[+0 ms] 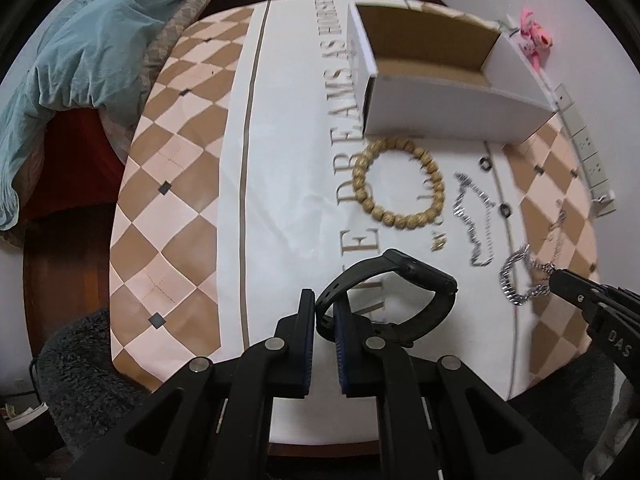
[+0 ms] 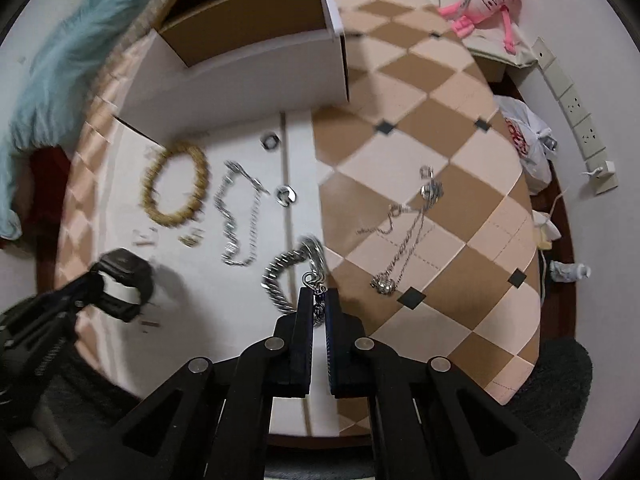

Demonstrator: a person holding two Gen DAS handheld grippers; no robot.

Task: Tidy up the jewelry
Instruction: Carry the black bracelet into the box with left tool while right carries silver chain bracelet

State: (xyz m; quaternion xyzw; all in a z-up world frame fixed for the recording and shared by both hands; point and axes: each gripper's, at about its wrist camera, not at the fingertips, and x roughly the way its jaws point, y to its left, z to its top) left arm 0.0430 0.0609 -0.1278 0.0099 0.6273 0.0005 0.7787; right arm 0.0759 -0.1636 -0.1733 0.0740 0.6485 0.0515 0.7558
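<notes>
A: What is the left gripper (image 1: 324, 312) doing?

B: It is pinching the strap of a black rubber-strapped wristwatch (image 1: 400, 288), lifting it just above the white and tan checkered cloth on the desk (image 1: 172, 184).

A: And the right gripper (image 2: 318, 304)?

B: Its fingers are nearly closed on a chunky silver curb-chain bracelet (image 2: 288, 276), clamping near the clasp; the blur is making the exact contact hard to judge.

A: Where is the rest lying?

B: A tan wooden bead bracelet (image 1: 398, 184) is sitting just in front of the open white cardboard box (image 1: 436, 80), with a thinner silver chain bracelet (image 1: 476, 220) beside it.
</notes>
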